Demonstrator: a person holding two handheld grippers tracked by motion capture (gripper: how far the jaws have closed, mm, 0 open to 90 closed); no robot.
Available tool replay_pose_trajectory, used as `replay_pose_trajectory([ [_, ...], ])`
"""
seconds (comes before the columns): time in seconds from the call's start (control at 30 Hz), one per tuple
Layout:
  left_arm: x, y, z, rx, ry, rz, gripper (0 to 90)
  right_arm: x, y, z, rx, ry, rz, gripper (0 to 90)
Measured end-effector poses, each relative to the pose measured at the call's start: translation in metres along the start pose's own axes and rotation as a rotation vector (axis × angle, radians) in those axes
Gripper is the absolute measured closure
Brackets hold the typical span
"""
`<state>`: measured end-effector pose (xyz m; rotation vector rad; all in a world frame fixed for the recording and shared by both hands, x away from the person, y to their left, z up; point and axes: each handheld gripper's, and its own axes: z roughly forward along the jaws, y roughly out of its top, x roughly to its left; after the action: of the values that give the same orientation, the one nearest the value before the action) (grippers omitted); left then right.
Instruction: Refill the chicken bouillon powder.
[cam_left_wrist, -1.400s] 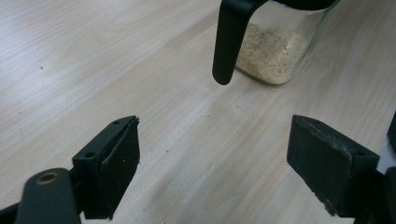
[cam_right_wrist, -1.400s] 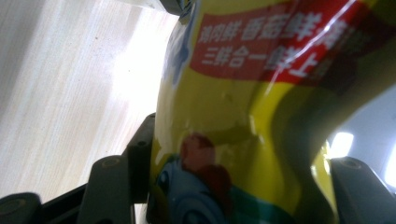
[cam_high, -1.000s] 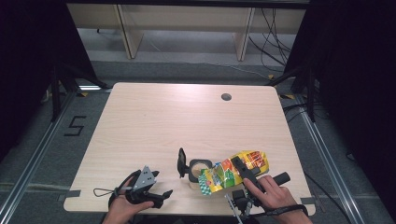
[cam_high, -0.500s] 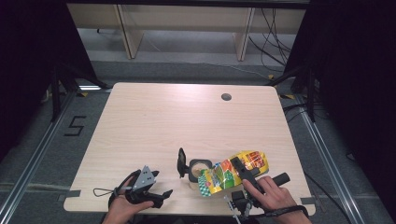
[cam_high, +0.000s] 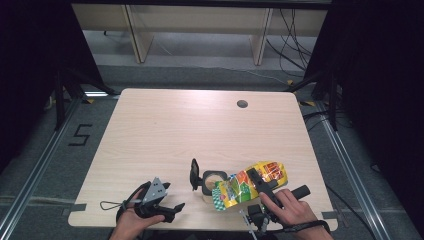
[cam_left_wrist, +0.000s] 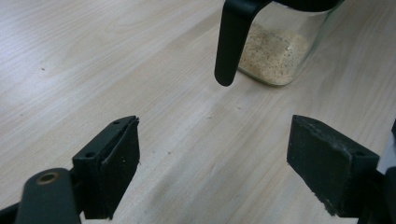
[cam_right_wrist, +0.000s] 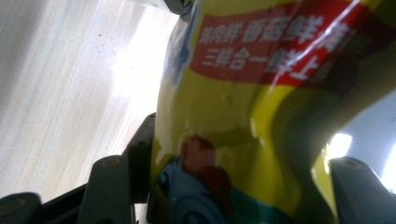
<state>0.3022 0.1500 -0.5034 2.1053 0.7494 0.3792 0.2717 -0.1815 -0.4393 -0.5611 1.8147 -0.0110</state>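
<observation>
A yellow snack bag (cam_high: 235, 190) with red and green print lies tilted over a glass jar (cam_high: 212, 181) near the table's front edge. My right gripper (cam_high: 260, 184) is shut on the bag; in the right gripper view the bag (cam_right_wrist: 261, 93) bulges between both jaws of that gripper (cam_right_wrist: 233, 186). The jar's black lid (cam_high: 194, 174) stands flipped open on its left side. The jar (cam_left_wrist: 275, 56) holds beige granules, and its black lid (cam_left_wrist: 229, 42) hangs down in front of it. To the jar's left, my left gripper (cam_high: 171, 198) rests open, and nothing lies between the jaws of this gripper (cam_left_wrist: 212, 154).
The light wooden table (cam_high: 175, 125) has a round cable hole (cam_high: 242, 104) at the back right. Dark floor with metal rails surrounds the table, and wooden shelf legs stand behind it. Both hands sit at the table's front edge.
</observation>
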Motion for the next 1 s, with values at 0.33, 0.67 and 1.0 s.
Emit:
replay_pose_trajectory([
  [0.33,-0.0011,0.001,0.0008,-0.019,-0.002,-0.021,16.8,0.0022,-0.0023,-0.0021,0.017,0.019,0.044,42.6],
  [0.67,0.0009,0.0006,-0.0015,0.009,0.011,0.013,16.8,0.0011,-0.0023,-0.0025,0.01,0.003,0.04,42.6],
  [1.0,-0.0015,0.0005,0.0008,-0.016,0.001,-0.036,16.8,-0.0014,-0.0037,-0.0024,-0.004,0.006,0.024,42.7],
])
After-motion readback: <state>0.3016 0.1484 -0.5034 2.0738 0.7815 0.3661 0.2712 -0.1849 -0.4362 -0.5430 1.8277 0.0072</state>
